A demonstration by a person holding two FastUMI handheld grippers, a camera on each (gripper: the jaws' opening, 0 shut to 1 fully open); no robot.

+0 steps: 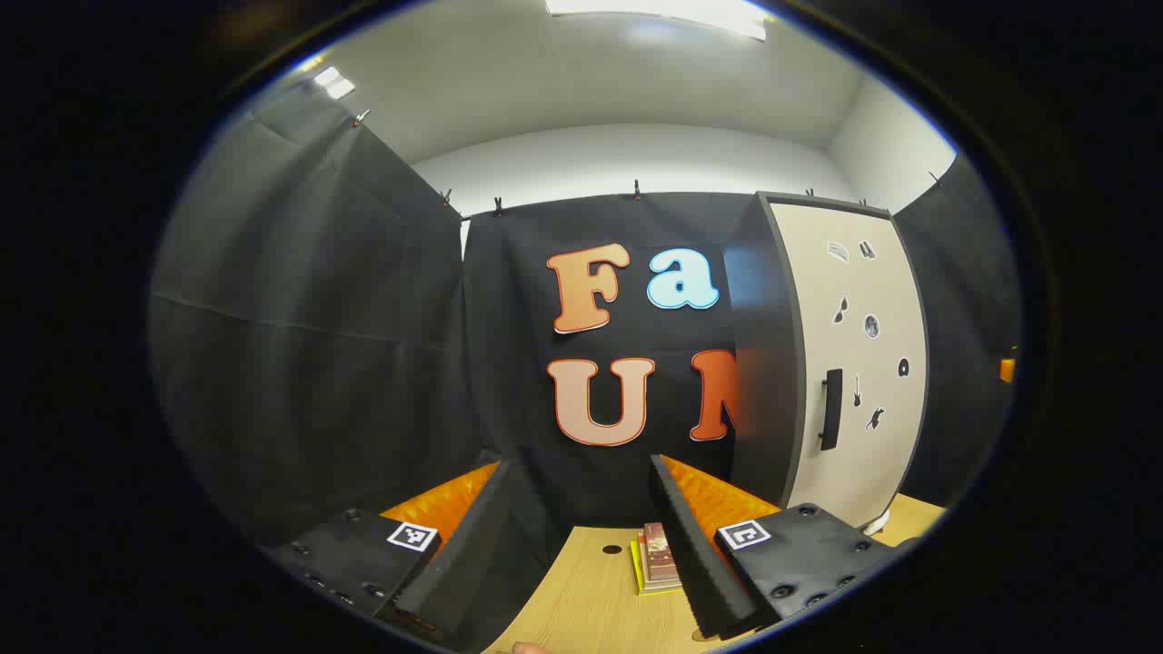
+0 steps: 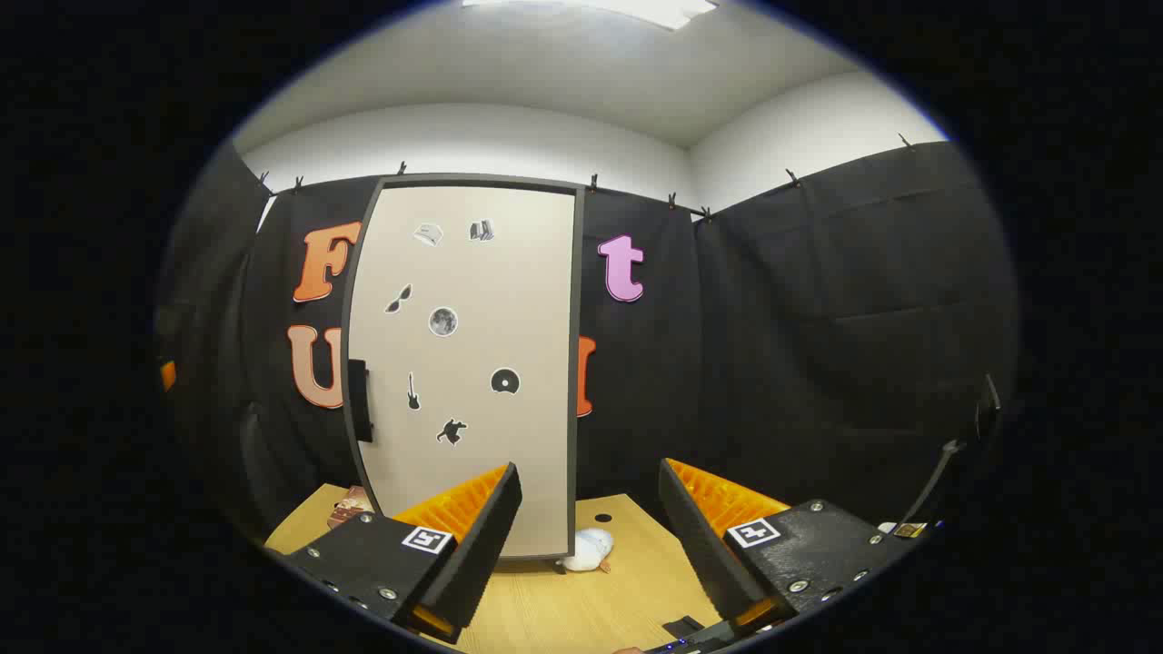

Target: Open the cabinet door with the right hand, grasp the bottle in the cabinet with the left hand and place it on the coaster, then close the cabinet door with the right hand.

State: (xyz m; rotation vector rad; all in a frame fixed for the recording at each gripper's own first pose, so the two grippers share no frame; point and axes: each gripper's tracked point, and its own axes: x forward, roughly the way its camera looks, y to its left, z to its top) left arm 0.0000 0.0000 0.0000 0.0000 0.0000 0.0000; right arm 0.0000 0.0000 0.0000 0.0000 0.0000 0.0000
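Both the left gripper [image 1: 581, 545] and right gripper [image 2: 591, 536] have fingers spread wide, holding nothing; the closed cabinet door [image 2: 472, 363] stands beyond the right fingers.

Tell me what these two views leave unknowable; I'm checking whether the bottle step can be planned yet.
- Bottle: hidden behind the shut cabinet door, right gripper view.
- Small stickers on the door: too small to identify, left gripper view.
- White object at the cabinet's foot: partly hidden by the door's edge, right gripper view.
- Stack of books: partly covered by the left gripper.
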